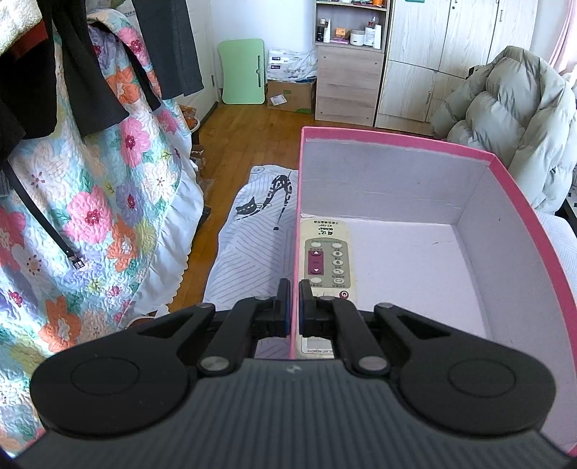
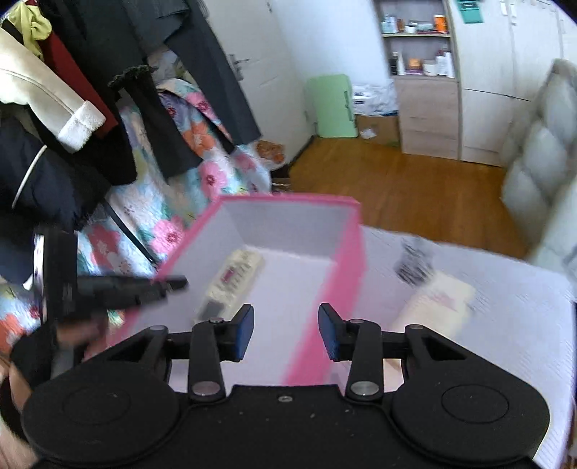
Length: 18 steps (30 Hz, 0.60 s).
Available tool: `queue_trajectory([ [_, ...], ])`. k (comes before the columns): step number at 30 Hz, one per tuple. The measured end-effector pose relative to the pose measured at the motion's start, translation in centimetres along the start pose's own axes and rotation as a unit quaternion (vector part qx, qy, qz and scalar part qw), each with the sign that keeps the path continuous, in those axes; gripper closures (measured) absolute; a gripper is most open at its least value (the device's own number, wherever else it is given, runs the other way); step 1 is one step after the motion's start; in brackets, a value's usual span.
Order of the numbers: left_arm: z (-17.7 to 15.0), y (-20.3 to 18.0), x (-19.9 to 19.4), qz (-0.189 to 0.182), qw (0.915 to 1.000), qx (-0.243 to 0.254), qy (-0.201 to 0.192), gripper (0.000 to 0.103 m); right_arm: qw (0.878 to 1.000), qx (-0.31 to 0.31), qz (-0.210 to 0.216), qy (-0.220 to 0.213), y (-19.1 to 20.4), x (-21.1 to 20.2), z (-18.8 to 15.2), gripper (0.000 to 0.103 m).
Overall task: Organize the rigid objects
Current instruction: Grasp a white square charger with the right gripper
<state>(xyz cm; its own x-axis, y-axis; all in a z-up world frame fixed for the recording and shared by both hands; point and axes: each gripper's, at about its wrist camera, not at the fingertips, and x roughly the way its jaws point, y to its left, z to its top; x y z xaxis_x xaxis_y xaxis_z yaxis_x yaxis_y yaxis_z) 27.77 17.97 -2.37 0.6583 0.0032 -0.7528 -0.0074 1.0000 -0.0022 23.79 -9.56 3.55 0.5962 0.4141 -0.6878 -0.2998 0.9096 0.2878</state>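
The left hand-held gripper point(image 1: 294, 303) pinches the pink box's point(image 1: 468, 151) near-left wall. Inside, a beige remote point(image 1: 326, 258) lies against that wall. Only the right wrist view shows the right hand-held gripper point(image 2: 285, 332), spread above the box, and a blurred pale object point(image 2: 438, 306) lying right of it.

I see floral quilt point(image 1: 90, 216) draped at left, dark garments point(image 1: 72, 65) hanging over it, black strap with buckle point(image 1: 74, 258) dangling across. Wood floor point(image 1: 252, 133) beyond. Green board point(image 1: 242, 72) leaning on wall, cardboard carton point(image 1: 290, 95) beside it, just left of shelf unit with bottles and jars point(image 1: 349, 32). Pale wardrobe doors point(image 1: 450, 47) next right. Grey puffer coat point(image 1: 505, 119) heaped at right. Cat-print cloth point(image 1: 252, 231) spread below.
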Motion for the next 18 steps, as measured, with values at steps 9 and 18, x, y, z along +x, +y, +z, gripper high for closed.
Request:
queue_trajectory([
  [9,0.0,0.0,0.0,0.003,1.0000,0.003,0.003,0.100,0.998,0.023,-0.035,0.056,-3.0,-0.9,-7.7,0.046],
  [18,-0.1,0.0,0.1,0.003,1.0000,0.007,0.006,0.099,0.989,-0.052,-0.085,0.110,-2.1,3.1,-10.6,0.034],
])
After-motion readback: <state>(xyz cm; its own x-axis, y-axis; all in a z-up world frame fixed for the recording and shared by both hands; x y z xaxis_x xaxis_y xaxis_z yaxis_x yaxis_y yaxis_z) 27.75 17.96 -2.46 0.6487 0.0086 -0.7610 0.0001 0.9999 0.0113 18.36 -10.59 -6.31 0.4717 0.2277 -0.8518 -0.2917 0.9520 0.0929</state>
